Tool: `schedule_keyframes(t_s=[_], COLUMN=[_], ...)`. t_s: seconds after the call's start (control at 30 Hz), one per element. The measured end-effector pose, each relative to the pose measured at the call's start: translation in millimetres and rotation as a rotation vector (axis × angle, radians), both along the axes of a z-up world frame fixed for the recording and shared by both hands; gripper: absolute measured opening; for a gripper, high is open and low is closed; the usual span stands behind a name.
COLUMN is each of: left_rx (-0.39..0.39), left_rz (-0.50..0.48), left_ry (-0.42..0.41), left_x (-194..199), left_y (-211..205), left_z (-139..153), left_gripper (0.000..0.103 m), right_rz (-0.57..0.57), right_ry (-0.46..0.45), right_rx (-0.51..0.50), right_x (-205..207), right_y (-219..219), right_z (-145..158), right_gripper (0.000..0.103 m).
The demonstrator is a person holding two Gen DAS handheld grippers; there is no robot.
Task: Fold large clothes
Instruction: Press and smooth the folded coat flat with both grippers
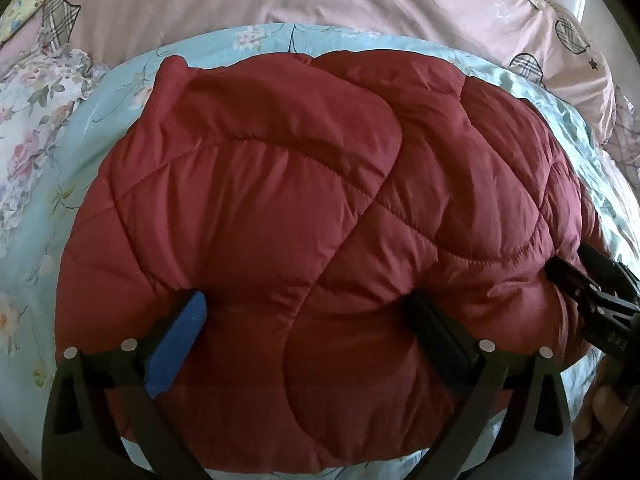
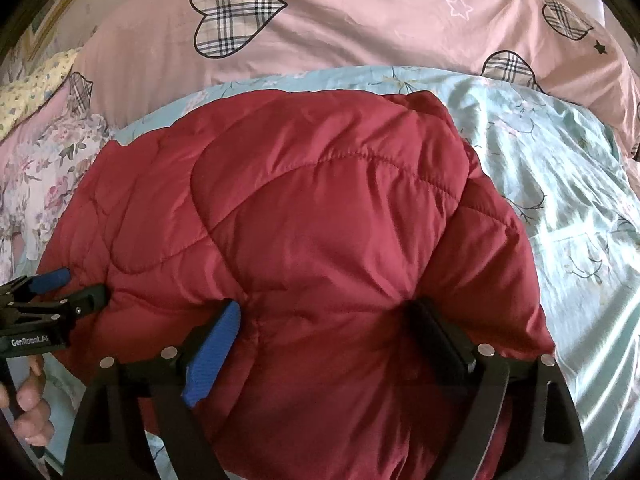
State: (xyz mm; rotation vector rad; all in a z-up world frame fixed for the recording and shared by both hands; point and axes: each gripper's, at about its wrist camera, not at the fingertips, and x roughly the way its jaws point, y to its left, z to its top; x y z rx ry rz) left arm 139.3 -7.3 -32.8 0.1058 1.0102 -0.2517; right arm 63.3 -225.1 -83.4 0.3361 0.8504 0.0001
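Observation:
A dark red quilted puffer jacket [image 1: 288,208] lies folded in a thick bundle on a light blue floral sheet [image 1: 52,240]; it also fills the right wrist view [image 2: 320,220]. My left gripper [image 1: 312,320] has its jaws wide apart, pressed into the jacket's near edge on its left part. My right gripper [image 2: 324,328] stands the same way on the jacket's right part, jaws wide with fabric bulging between them. Each gripper shows at the edge of the other's view: the right one [image 1: 592,292], the left one [image 2: 52,292].
A pink quilt with plaid hearts [image 2: 360,20] lies bunched along the far side of the bed. A floral pillow or cloth [image 1: 28,120] sits at the left. Blue sheet [image 2: 560,200] stretches to the right of the jacket.

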Motion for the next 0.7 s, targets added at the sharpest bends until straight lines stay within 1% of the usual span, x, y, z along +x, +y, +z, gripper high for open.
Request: schedule_keyframes(t_s=[0.5, 0.63, 0.7], left_rx=[-0.009, -0.01, -0.01], left_rz=[0.015, 0.017, 0.018], left_ry=[-0.039, -0.041, -0.041], left_x=[1.7, 2.5, 2.9], left_y=[0.6, 0.6, 0.6], left_z=[-3.4, -3.8, -4.0], left_gripper=[0.103, 0.103, 0.103], right_rz=[-0.007, -0.011, -0.013], right_ry=[-0.025, -0.01, -0.045], right_rx=[0.001, -0.003, 0.019], right_x=[2.5, 3.0, -0.6], right_y=[-3.4, -4.4, -6.0], right_z=[-2.9, 5.7, 15.8], right_gripper=[0.093, 0.092, 0.092])
